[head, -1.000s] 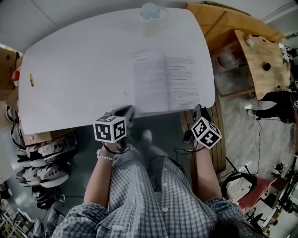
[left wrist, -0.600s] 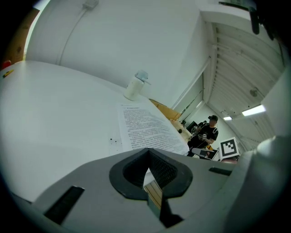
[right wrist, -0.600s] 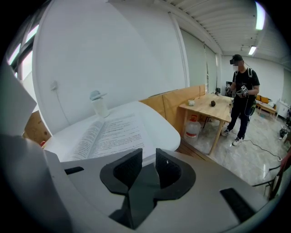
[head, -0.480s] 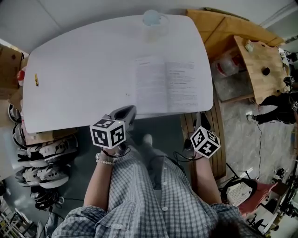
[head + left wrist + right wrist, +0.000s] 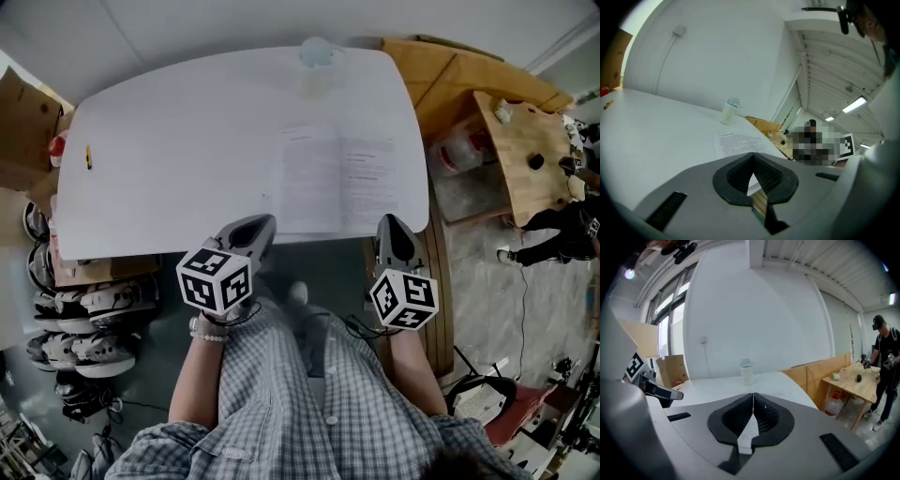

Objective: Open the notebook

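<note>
notebook (image 5: 342,183) print too small to read

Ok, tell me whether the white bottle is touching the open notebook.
Apart. The head view shows bare table between the white bottle at the far edge and the notebook.

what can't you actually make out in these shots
Notebook print: too small to read, head view.
Yellow item by the left edge of the table: too small to identify, head view.
Container at the far edge: pale, blurred; contents unclear in all views.
Shoes: partly hidden under the table, head view.
</note>
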`<state>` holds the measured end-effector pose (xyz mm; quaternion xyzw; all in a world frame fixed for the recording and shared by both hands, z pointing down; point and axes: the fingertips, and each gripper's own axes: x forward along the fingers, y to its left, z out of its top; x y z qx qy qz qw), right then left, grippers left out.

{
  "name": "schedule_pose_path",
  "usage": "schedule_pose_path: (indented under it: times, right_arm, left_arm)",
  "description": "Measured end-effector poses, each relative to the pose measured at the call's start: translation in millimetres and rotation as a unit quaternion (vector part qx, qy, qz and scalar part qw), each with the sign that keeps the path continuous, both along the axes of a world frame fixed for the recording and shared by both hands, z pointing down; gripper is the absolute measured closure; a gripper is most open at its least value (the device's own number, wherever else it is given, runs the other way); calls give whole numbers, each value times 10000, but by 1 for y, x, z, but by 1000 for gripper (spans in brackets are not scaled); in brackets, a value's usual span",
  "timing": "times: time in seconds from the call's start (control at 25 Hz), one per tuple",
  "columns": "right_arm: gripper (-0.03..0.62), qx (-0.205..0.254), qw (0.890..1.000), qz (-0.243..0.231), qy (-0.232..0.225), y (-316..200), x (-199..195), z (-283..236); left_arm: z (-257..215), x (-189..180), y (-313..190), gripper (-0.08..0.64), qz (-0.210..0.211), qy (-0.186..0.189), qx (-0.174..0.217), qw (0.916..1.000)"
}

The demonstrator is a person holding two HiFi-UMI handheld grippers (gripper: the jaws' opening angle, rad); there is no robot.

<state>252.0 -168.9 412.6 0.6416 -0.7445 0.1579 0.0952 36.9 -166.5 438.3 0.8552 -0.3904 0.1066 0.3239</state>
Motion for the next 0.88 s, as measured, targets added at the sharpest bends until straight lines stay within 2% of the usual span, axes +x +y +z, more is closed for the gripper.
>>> schedule_pose_path:
  times: [0.28,0.48,0.88]
  right_arm:
    - [569,530,9966,-599,210,0,-32,-47]
    - [571,922,9910,-922,299,3,-52,-80]
    - [571,1453,9804,-1271,381,3,-78,-120]
  left_arm:
    - [-47,2,5,552,132,-135,695,9974]
    - [-86,3,8,552,166,-80,1180,9928]
    - [-128,-4,18,552,217,-162,1751,9842]
